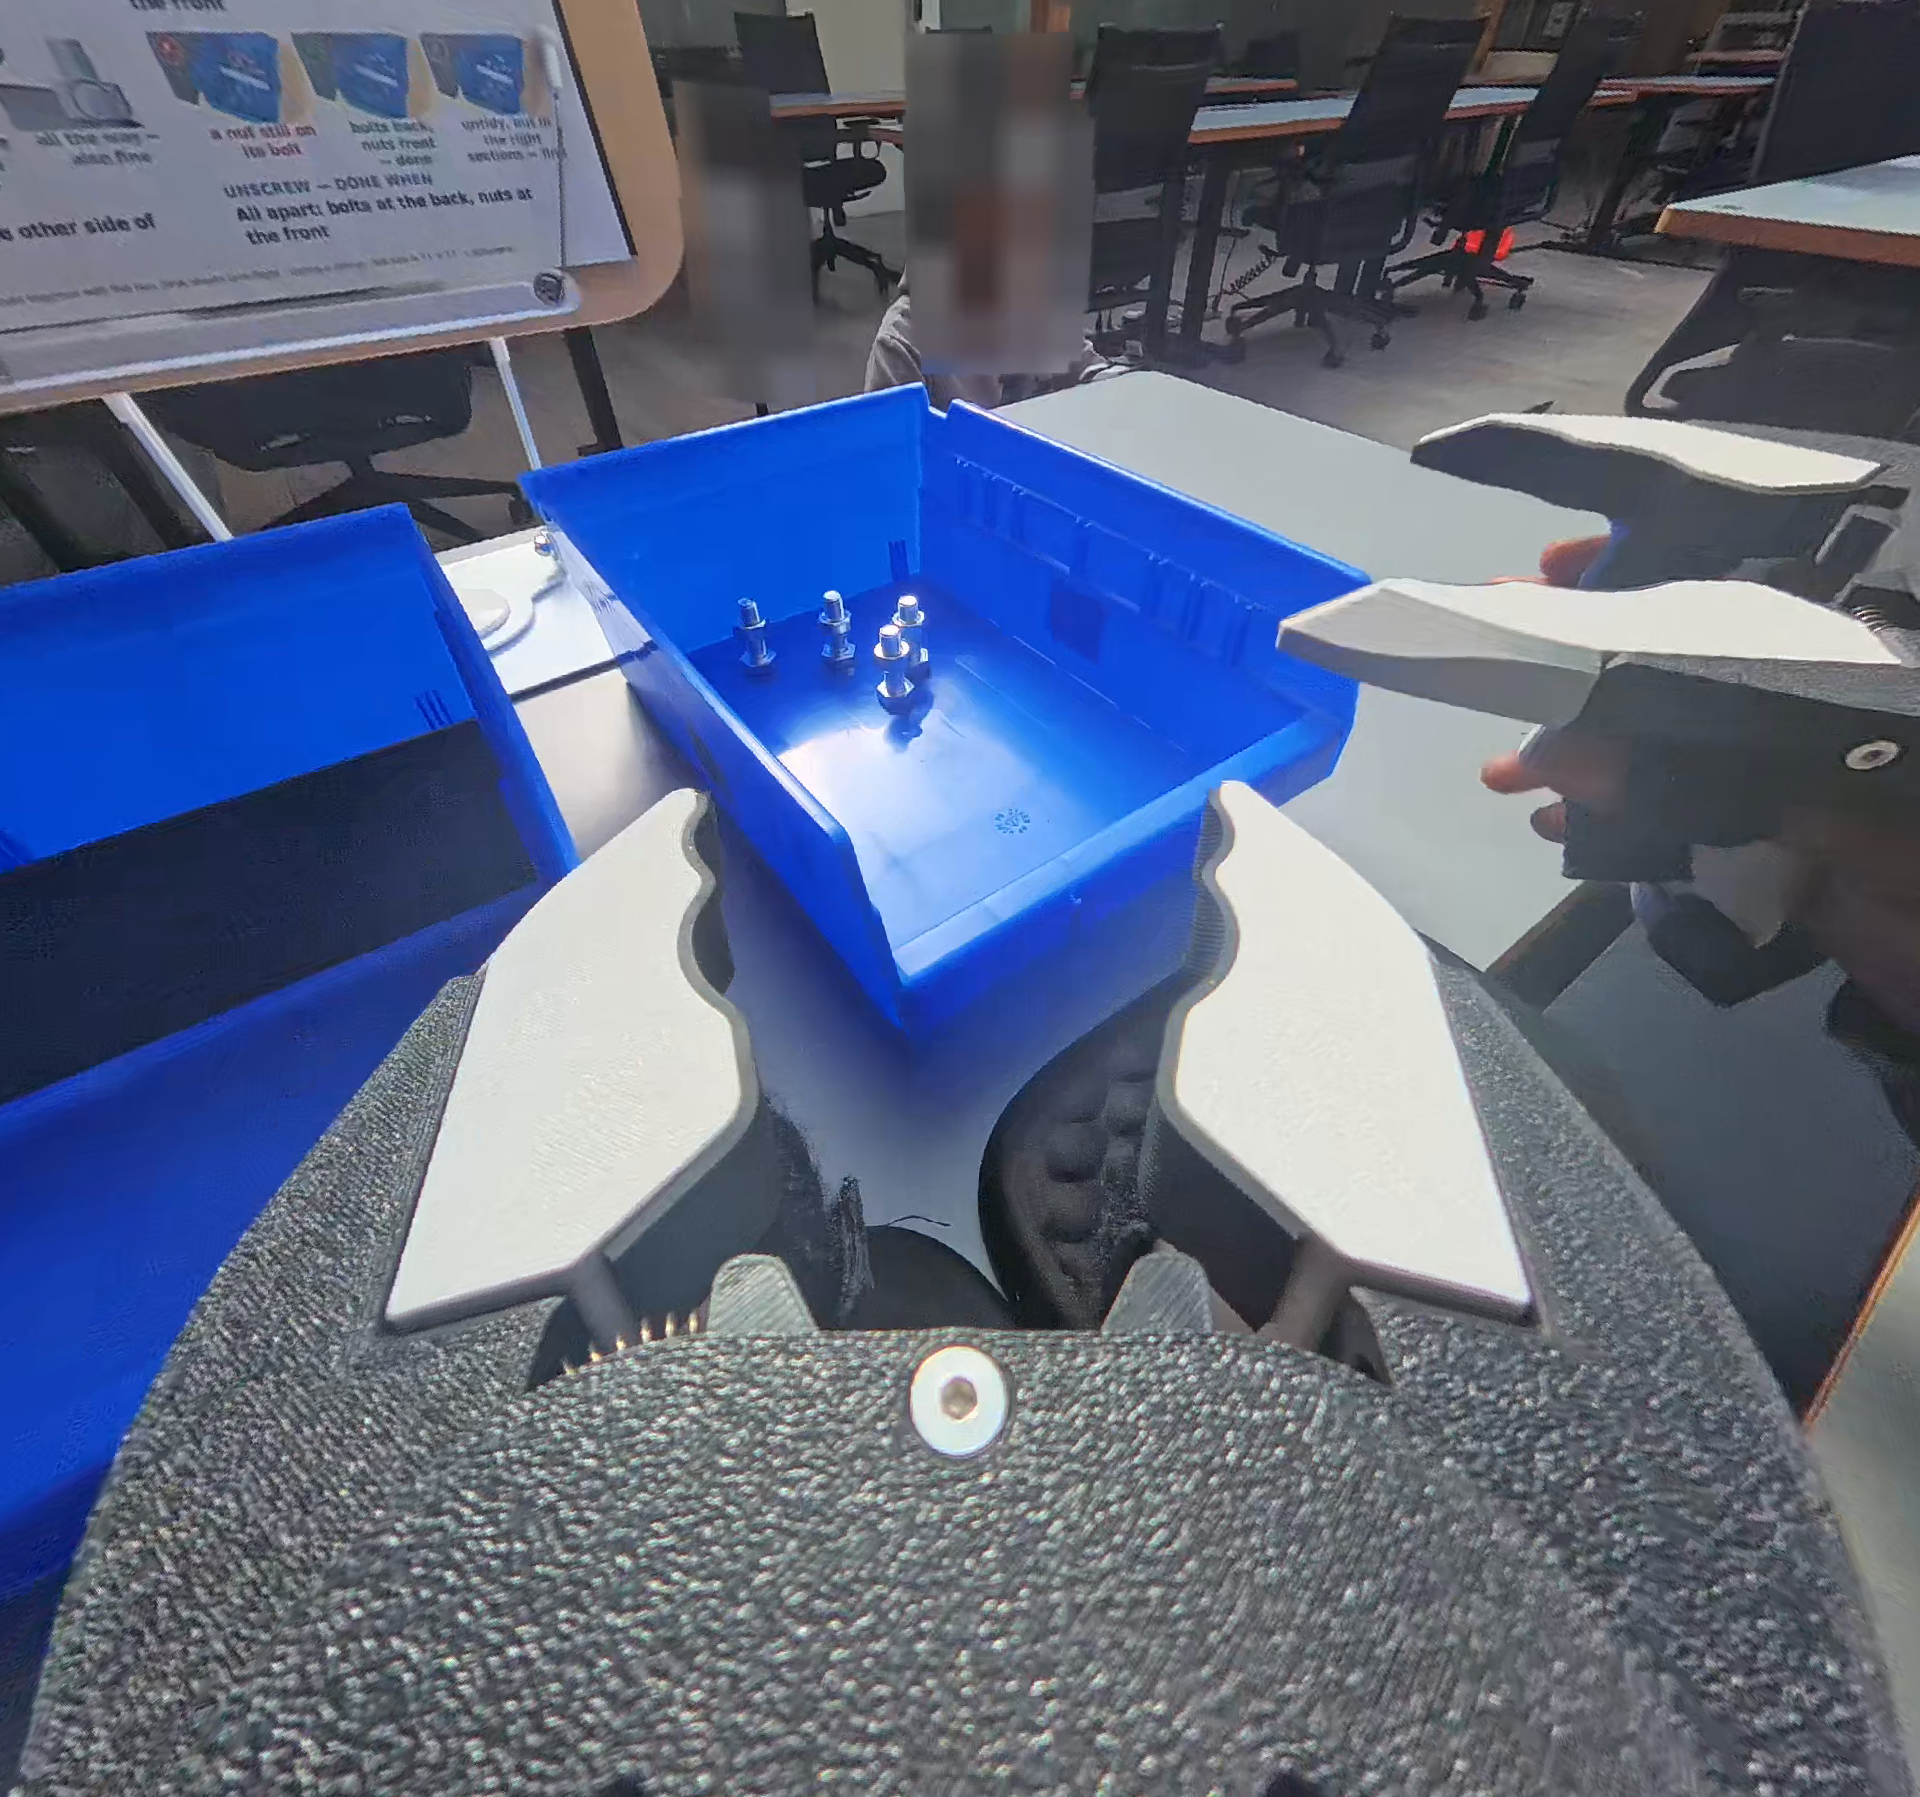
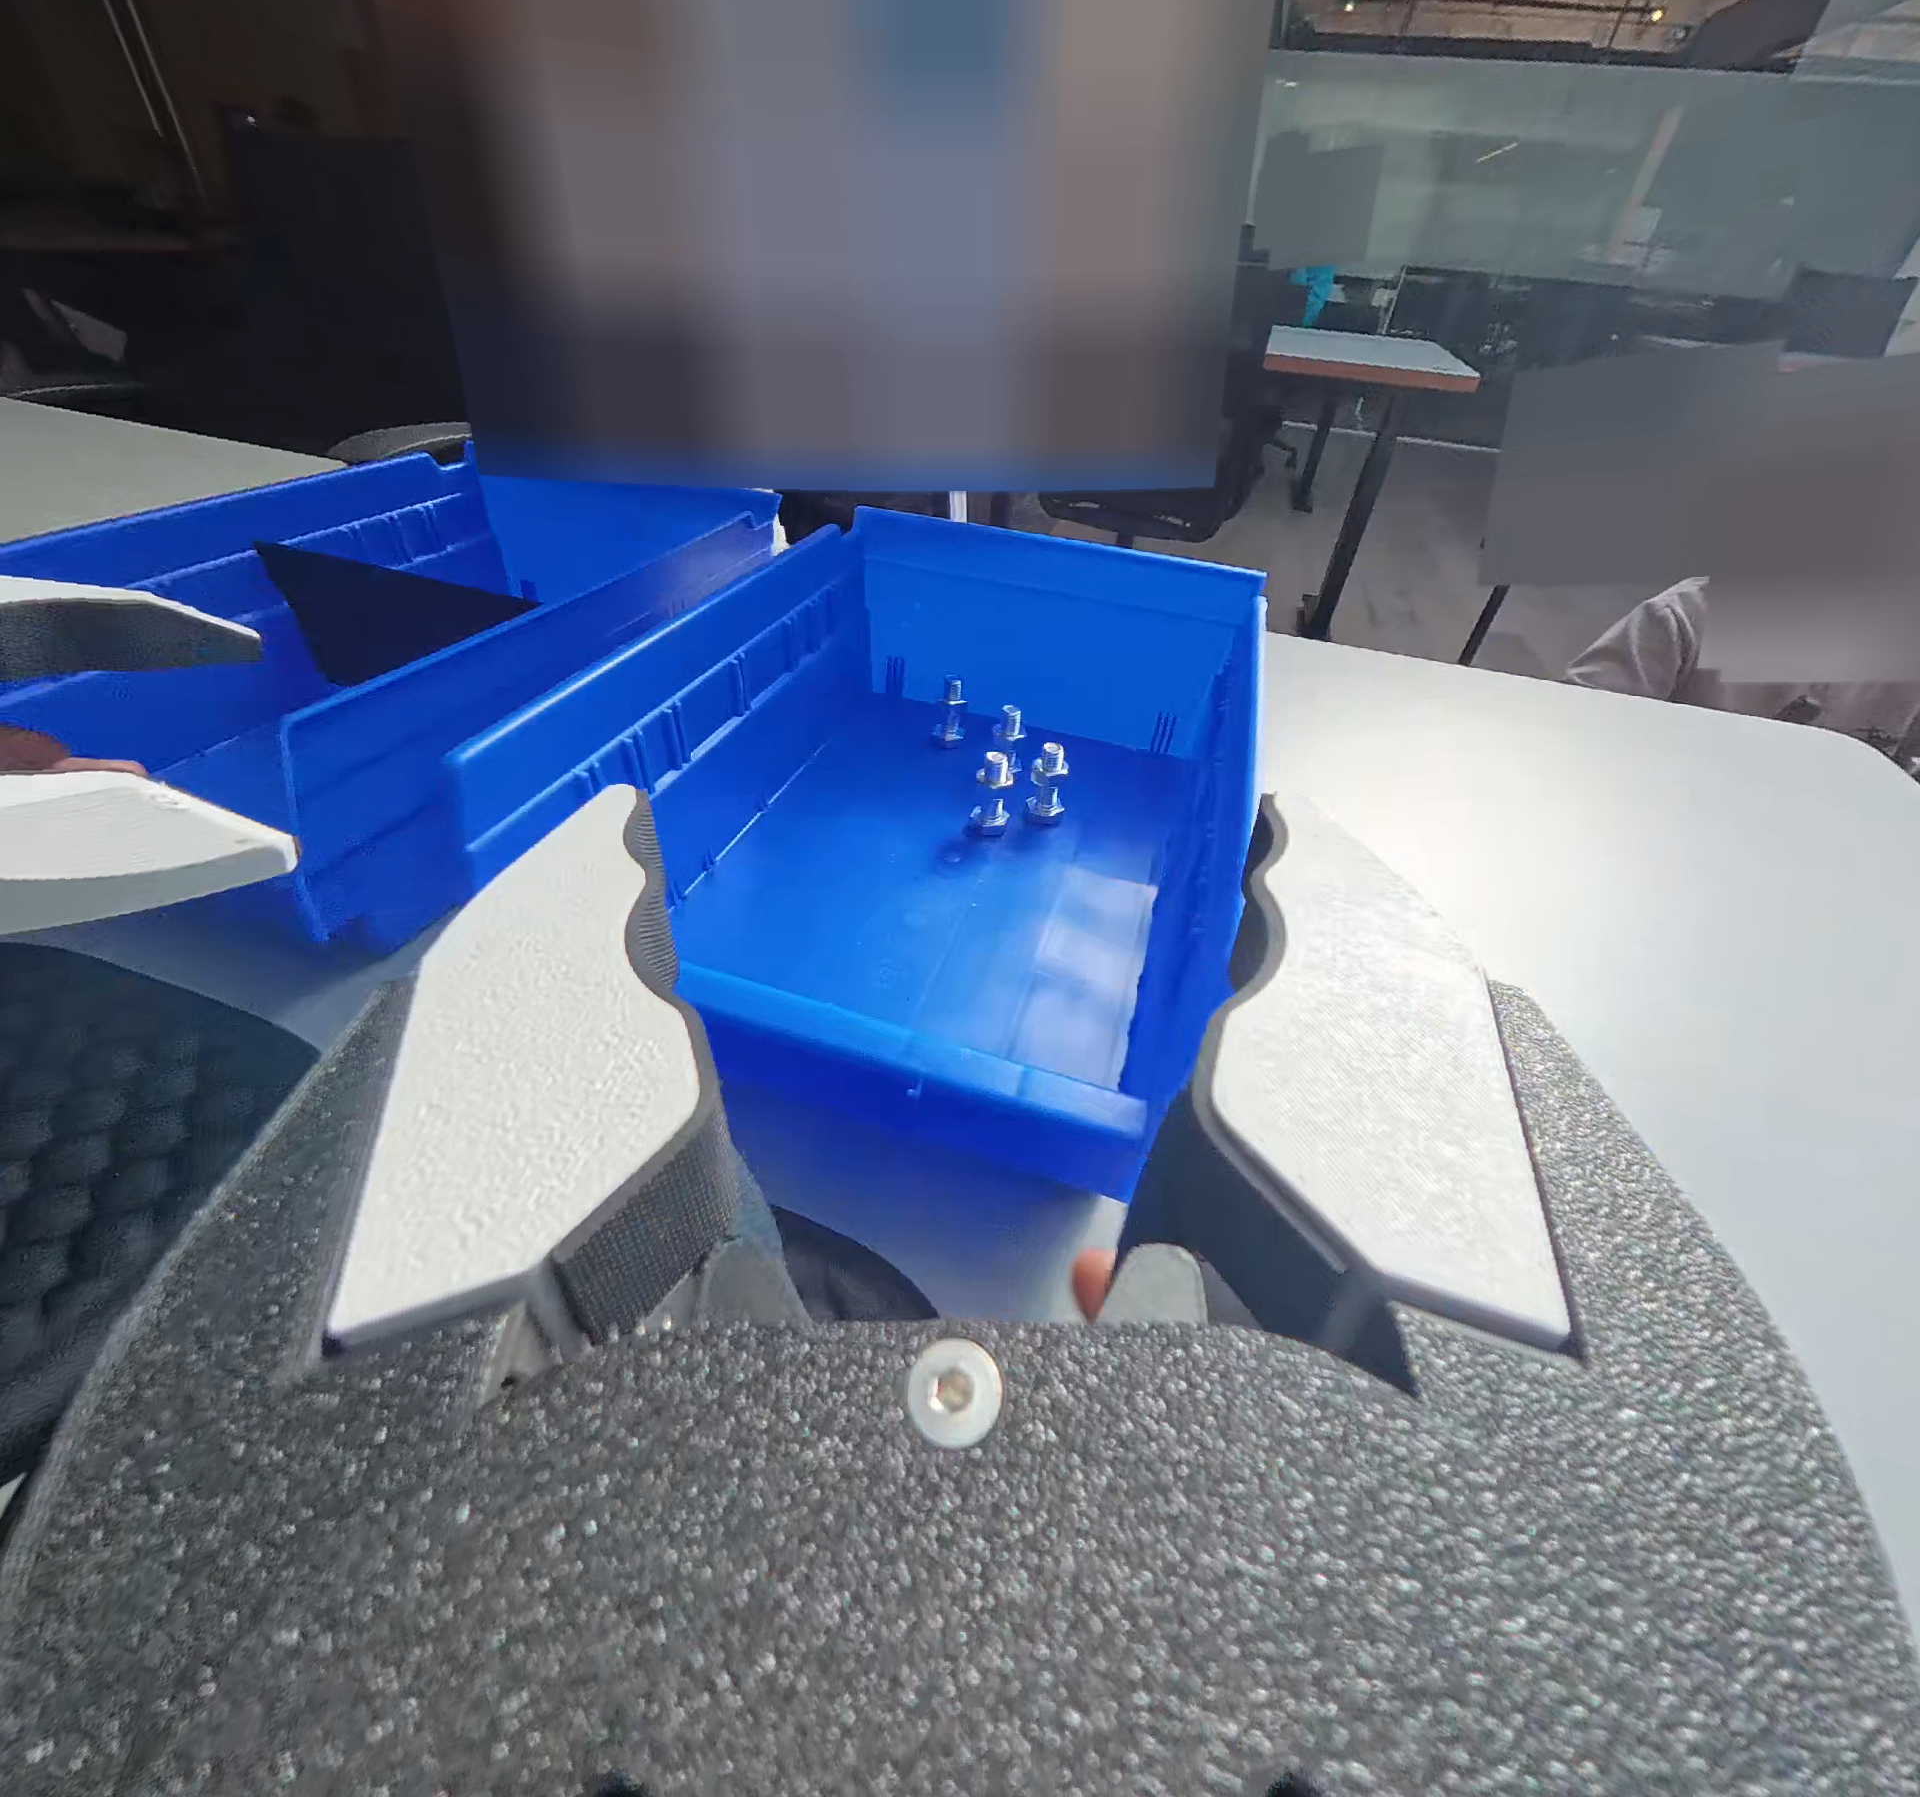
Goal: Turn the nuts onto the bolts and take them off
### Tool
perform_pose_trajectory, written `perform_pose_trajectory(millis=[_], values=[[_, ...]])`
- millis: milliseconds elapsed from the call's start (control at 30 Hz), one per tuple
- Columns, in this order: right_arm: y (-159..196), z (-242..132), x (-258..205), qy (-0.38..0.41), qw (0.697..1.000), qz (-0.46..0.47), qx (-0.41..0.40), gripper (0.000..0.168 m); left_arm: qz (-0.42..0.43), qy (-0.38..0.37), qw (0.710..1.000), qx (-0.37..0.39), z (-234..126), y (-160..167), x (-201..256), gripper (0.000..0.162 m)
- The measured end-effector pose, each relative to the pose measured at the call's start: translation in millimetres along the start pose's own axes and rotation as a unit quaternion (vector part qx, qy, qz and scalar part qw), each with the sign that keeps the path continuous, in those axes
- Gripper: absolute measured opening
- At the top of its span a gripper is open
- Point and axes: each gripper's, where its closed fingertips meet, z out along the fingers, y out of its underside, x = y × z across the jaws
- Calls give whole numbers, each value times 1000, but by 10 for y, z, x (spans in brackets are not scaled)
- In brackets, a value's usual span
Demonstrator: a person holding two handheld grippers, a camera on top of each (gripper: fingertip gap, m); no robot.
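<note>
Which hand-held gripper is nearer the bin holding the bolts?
Right, slightly. The right hand-held gripper sits at the blue bin front lip; the left hand-held gripper hangs off its front-left corner. Both open, empty.

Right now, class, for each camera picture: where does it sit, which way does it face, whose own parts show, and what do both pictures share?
Left wrist view: sits on the left claw, facing the open blue plastic bin; the right claw enters at right.
Right wrist view: sits on the right claw, facing that bin; the left claw shows at left.
Shared: four upright silver bolts with nuts, and the second blue bin with a black divider.
</note>
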Motion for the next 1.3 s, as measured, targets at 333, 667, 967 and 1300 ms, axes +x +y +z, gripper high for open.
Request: perform_pose_trajectory(millis=[333, 667, 967, 1300], values=[[429, -26, 512, 12, 998, 17, -57, 102, -27, 8, 998, -53, 226, 310, 90, 110], [652, 138, 591, -26, 989, 51, -139, 84, -46, -59, 988, -133, 583, 646, -143, 70], [869, 397, 607, -46, 966, 3, -254, 50, -46, -75, 977, -194, 859, 850, -278, 45], [829, 397, 699, 33, 961, -128, -242, 6, 25, -122, 976, -178, 815, 793, -392, 11]])
